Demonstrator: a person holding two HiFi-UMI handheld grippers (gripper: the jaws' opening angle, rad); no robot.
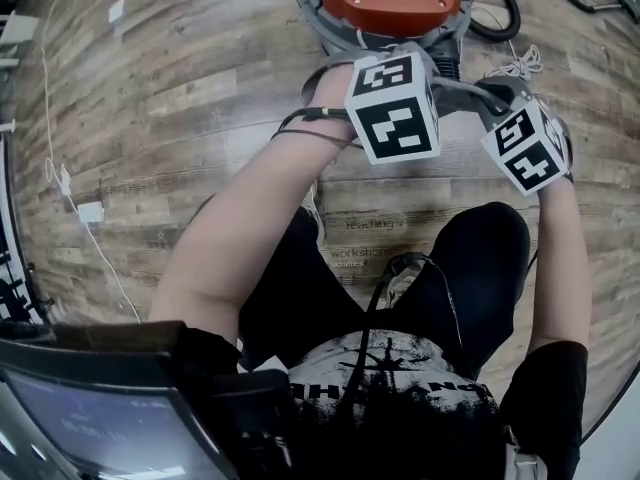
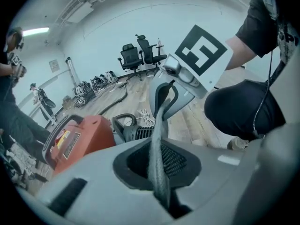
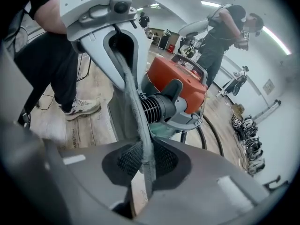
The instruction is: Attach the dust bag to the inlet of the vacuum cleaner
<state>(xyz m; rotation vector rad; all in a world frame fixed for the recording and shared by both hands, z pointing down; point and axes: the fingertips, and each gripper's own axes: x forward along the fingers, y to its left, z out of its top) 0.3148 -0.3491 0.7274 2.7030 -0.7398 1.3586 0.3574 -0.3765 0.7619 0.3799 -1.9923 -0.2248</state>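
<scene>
Grips the bag (image 2: 157,139) at both ends: nipped in the left claw (image 2: 160,177), closed almost fully on a thin fold of grey cloth, and nipped likewise in the right claw (image 3: 145,170), narrowed down onto the same edge. Stretches it as a taut band between the two, up off the floor (image 1: 180,118) and just short of the vacuum (image 3: 176,81). Not yet on the inlet (image 3: 157,108), taken here to be the ribbed black stub on the orange body's side, close behind the cloth in the right gripper view.

Looks light and limp: soft, felt-like fabric with no stiffness of its own, apt to sag, twist or fold once slack. Probably not fragile, but liable to slip out of so thin a pinch under a hard tug. Best taken at the rim of the mouth, on opposite sides, seemingly as now, so as to spread the opening and draw it over the stub. Cannot tell from these views of any stiff collar at the mouth; if present, better to hold there. Calls for even tension in both claws and a square approach, else likely to catch on one side only.
</scene>
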